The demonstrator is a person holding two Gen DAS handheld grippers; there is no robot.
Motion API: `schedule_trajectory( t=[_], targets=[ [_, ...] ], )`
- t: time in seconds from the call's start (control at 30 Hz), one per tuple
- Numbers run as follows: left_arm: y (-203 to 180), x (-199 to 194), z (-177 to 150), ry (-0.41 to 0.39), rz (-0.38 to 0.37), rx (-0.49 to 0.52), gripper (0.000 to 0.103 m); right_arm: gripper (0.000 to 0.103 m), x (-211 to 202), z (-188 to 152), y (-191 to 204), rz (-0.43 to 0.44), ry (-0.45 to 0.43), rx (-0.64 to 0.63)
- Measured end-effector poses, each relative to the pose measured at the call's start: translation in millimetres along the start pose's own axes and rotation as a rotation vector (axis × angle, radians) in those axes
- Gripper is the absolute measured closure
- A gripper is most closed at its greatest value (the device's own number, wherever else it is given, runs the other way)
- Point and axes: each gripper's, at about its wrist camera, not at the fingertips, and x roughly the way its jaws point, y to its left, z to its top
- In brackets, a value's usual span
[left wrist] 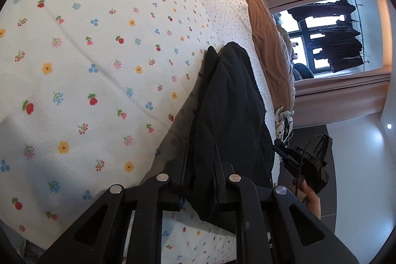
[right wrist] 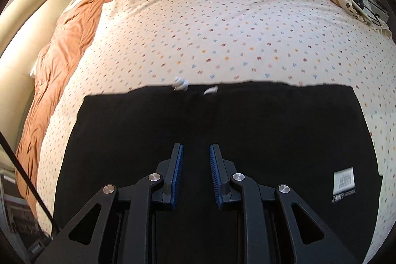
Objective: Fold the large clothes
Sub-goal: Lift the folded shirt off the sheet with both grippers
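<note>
Right now my left gripper (left wrist: 210, 165) pinches a lifted fold of the black garment (right wrist: 217, 120), which lies on the floral sheet (right wrist: 222, 29); my right gripper (right wrist: 196, 165) hovers part-open, empty. Mid-fold, I judge; next, carry that edge across.

Daylight from window (left wrist: 329, 41), blown out there. Bed (left wrist: 99, 53) bright, soft shadow lower left. Right wrist view motion-blurred; black cloth (right wrist: 222, 120) has no detail. Heavy fisheye warp, dark vignette at the edges.
</note>
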Motion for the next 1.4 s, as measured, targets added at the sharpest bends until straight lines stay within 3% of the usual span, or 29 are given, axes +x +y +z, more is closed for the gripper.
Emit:
schedule_trajectory(
  t=[0.3, 0.5, 0.77, 0.97, 1.1, 1.4],
  targets=[
    [-53, -17, 1, -0.022, -0.094, 0.098, 0.089, 0.084, -55, -52, -3, 0.084, 0.046, -0.016],
    [-88, -22, 0, -0.016, -0.132, 0.165, 0.089, 0.084, -93, -91, -21, 0.128, 0.031, 0.01],
    [-148, -23, -15, 0.008, -0.167, 0.297, 0.089, 0.084, -74, -135, -34, 0.18, 0.105, 0.068],
    [-204, -14, -45, 0.065, -0.201, 0.421, 0.089, 0.084, -64, -139, -45, 0.219, 0.092, 0.116],
    [-241, -4, -63, 0.099, -0.212, 0.488, 0.089, 0.084, -67, -133, -64, 0.304, 0.099, 0.161],
    [-297, 29, -98, 0.181, -0.202, 0.585, 0.089, 0.084, -121, -134, -141, 0.369, -0.022, 0.255]
  ],
)
